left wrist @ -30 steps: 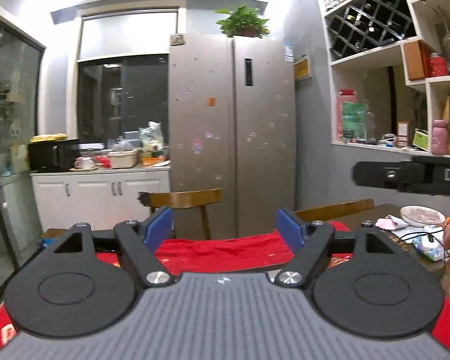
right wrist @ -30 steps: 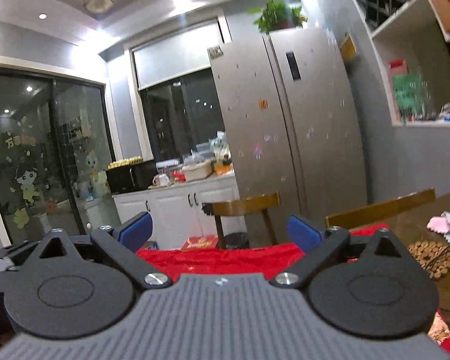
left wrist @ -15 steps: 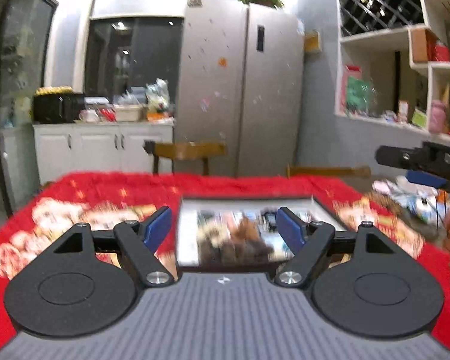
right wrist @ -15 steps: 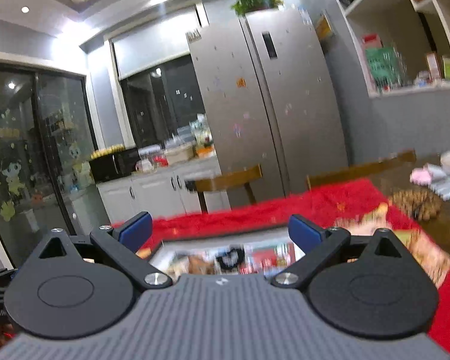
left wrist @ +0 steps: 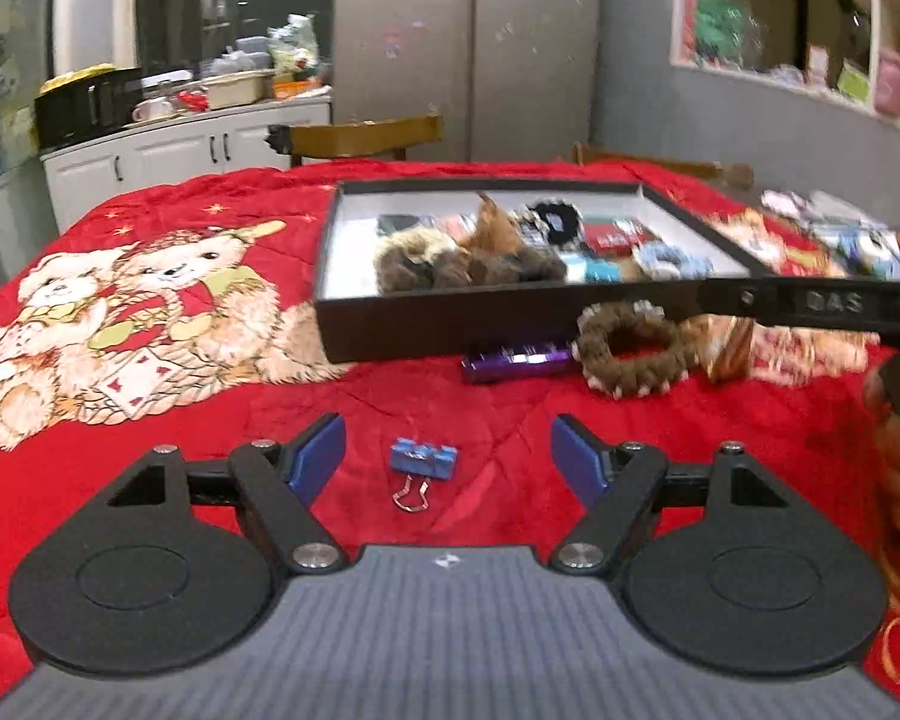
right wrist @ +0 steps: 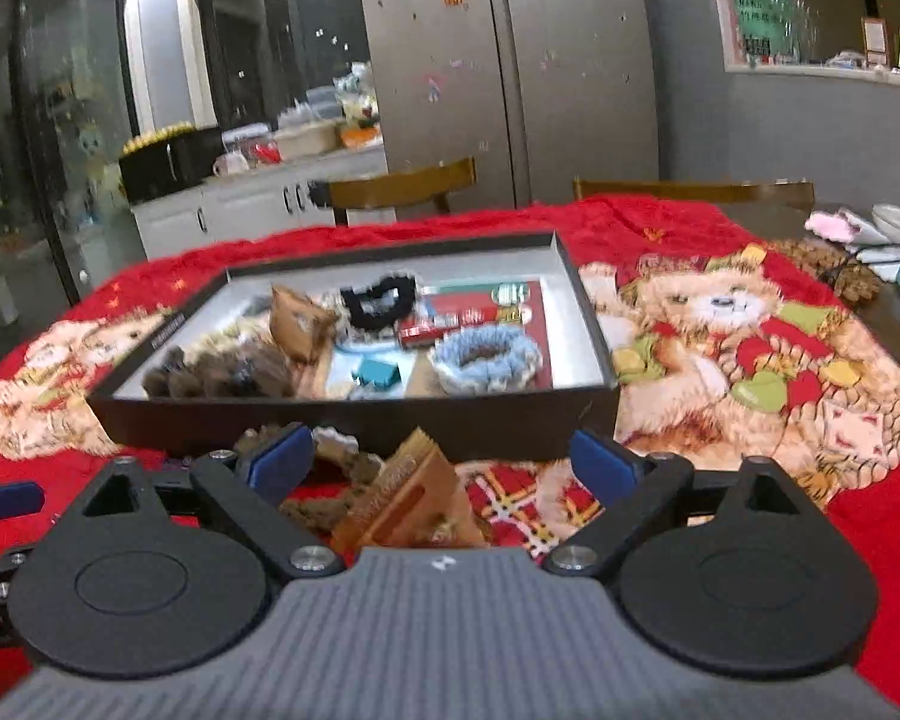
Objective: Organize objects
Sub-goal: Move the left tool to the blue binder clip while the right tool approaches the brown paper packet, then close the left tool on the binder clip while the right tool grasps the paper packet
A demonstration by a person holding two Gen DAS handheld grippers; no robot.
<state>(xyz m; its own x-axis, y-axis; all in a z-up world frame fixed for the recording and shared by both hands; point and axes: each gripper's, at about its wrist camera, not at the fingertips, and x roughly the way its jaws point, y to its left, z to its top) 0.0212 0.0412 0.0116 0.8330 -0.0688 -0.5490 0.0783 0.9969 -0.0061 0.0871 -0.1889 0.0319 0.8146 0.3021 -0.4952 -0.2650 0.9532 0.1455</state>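
Red quilted cloth [left wrist: 510,396], a part-filled tray, and both our claws spread and empty.

Largest first: the cloth runs under everything; ahead of both claws sits the black tray [right wrist: 354,420], already holding scrunchies, a teal clip and small packets, so we judge the sorting well begun but not finished. Left outside it, along its near wall, are a brown scrunchie [left wrist: 630,348] ahead and right of our left gripper [left wrist: 448,456], a purple tube [left wrist: 516,362] straight ahead of it, a wooden comb [right wrist: 408,498] between the fingers of our right gripper [right wrist: 441,459] but untouched, and smallest, a blue binder clip [left wrist: 421,461] on the cloth between the left claw's open fingers. Both claws tilt down toward the cloth, side by side, the right one's body crossing the left view's right edge.
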